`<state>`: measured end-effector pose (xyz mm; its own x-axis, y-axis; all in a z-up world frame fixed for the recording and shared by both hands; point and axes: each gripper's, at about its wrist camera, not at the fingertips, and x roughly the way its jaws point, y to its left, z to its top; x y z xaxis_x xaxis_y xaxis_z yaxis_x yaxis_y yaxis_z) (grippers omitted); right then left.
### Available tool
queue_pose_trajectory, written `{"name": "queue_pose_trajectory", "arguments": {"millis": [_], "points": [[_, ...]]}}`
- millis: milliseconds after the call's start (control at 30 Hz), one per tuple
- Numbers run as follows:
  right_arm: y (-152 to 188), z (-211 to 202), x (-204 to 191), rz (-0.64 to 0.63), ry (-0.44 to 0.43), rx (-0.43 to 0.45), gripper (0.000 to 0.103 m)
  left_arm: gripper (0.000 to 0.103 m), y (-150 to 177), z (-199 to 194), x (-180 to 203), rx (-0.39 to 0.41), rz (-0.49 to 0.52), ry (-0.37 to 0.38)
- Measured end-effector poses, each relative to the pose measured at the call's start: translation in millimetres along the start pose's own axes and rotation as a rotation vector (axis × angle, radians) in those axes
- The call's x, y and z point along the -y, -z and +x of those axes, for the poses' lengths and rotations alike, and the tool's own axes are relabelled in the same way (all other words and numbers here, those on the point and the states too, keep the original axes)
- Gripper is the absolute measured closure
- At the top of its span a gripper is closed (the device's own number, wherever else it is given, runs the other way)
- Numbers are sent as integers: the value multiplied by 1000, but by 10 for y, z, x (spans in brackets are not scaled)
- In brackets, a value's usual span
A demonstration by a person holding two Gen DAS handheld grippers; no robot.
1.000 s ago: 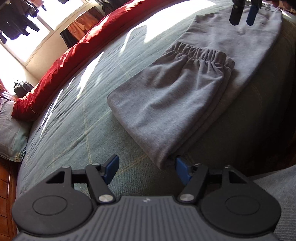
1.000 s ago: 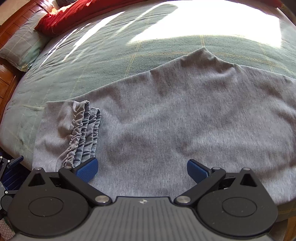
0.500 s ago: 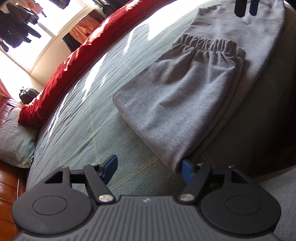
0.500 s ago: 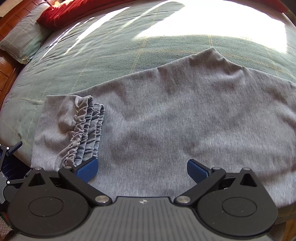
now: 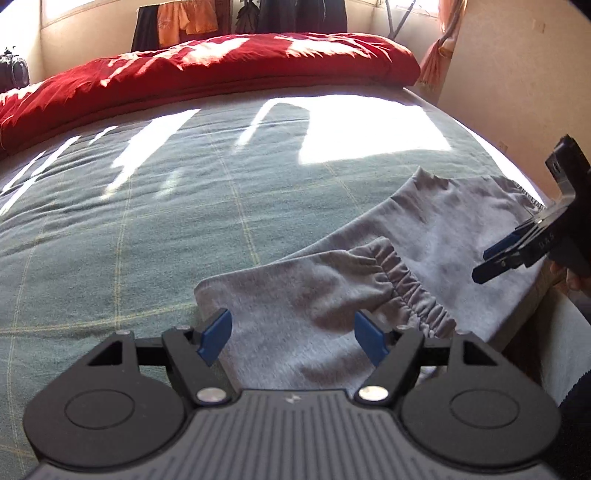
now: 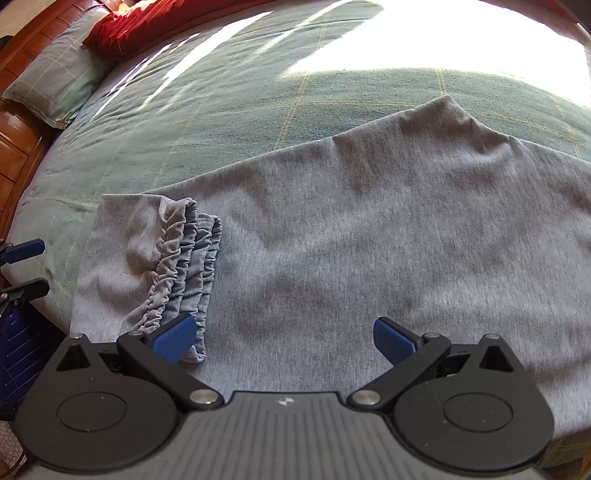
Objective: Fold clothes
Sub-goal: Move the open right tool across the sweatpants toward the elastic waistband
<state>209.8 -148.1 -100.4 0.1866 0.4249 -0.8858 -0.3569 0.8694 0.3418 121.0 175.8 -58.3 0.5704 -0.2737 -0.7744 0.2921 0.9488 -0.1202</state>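
Grey sweatpants (image 6: 351, 236) lie on the green plaid bed, their leg ends folded back so the elastic cuffs (image 6: 184, 266) rest on the body. In the left wrist view the pants (image 5: 314, 295) show with the cuffs (image 5: 410, 284) at right. My left gripper (image 5: 293, 338) is open, its blue pads on either side of the folded end, just above it. My right gripper (image 6: 284, 339) is open and empty over the near edge of the pants, its left pad beside the cuffs. It also shows in the left wrist view (image 5: 498, 258), and the left gripper shows in the right wrist view (image 6: 24, 267).
A red duvet (image 5: 207, 70) lies along the far side of the green bedspread (image 5: 147, 206). A plaid pillow (image 6: 55, 77) and the wooden bed frame (image 6: 18, 125) are at the left. Clothes (image 5: 184, 22) hang by the window. The bed edge drops off at right.
My left gripper has swung round from the fold's side and now faces across the bed with its pads around the folded end. The right gripper has barely moved.
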Motion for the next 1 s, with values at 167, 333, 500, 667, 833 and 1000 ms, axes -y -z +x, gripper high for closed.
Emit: {"name": "queue_pose_trajectory", "arguments": {"millis": [167,333,500,667,833,1000], "points": [[-63,60,64,-10,-7,-14,0,30,-89,581,-174,-66,-75,12],[-77,241,232,21,-2,-50,0,30,33,732,-310,-94,-128,14],[-40,283,291,3,-28,-47,0,29,-127,577,-257,-47,-112,24],[-21,277,368,36,-56,-35,0,29,-190,849,-267,-100,-115,-11],[20,279,323,-46,-49,-34,0,29,-199,694,-49,-85,-70,-6],[62,286,251,-86,-16,-21,0,28,-19,415,428,-79,60,78]]}}
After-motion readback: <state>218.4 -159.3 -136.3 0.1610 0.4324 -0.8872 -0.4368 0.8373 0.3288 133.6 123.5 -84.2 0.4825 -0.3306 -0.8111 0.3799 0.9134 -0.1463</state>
